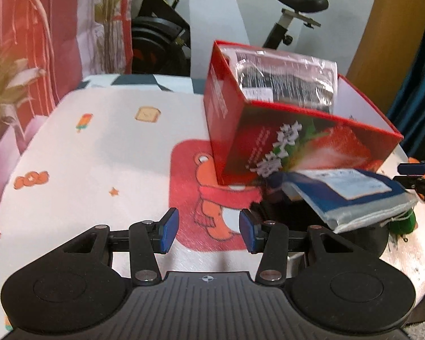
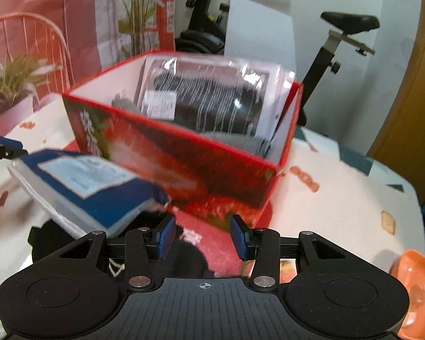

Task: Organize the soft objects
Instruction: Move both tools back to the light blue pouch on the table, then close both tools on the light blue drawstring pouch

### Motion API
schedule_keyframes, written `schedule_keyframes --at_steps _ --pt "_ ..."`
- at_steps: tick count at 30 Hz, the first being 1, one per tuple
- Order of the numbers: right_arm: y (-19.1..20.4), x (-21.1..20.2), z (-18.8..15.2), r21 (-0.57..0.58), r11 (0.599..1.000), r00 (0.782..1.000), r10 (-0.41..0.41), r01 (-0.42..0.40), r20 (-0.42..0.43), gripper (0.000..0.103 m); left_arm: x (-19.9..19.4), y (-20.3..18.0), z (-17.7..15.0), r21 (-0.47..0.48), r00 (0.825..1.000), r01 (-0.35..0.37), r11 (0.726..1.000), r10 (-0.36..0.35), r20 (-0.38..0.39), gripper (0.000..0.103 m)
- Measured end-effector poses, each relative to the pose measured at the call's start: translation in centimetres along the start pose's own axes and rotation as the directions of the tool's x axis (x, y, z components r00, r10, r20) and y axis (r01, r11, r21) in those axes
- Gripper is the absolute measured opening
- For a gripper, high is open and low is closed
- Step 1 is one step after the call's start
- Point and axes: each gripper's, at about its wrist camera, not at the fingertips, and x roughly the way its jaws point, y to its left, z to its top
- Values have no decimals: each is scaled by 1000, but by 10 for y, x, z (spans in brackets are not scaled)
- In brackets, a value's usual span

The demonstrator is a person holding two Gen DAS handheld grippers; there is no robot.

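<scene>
Both my grippers are sitting part open and empty: left gripper [image 1: 209, 231], right gripper [image 2: 203, 236]. The red strawberry box [image 1: 294, 141] is standing near the table's far edge, with a clear-wrapped dark garment pack [image 2: 209, 99] already in it. The blue-and-grey fabric pack [image 1: 351, 195] is leaning on the box's front wall, over a black soft item [image 1: 297, 221]. I'm judging it best to pinch the blue pack by its free edge, lift it clear of the wall, then drop it inside.

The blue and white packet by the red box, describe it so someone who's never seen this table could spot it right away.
Find the open red box with strawberry print on the cartoon tablecloth. Leaning against its front lower edge is the flat plastic-wrapped packet. It alone is blue and white with a pale printed label; the packet inside the box is black.
</scene>
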Motion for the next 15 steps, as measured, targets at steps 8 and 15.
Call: schedule_keyframes --at_steps 8,15 --pt "10 14 0 4 1000 1000 25 -24 -14 39 12 -19 -3 41 998 56 998 -55 -21 49" --pt "12 16 9 15 999 999 35 -35 8 39 16 -32 3 52 995 97 994 -98 5 49"
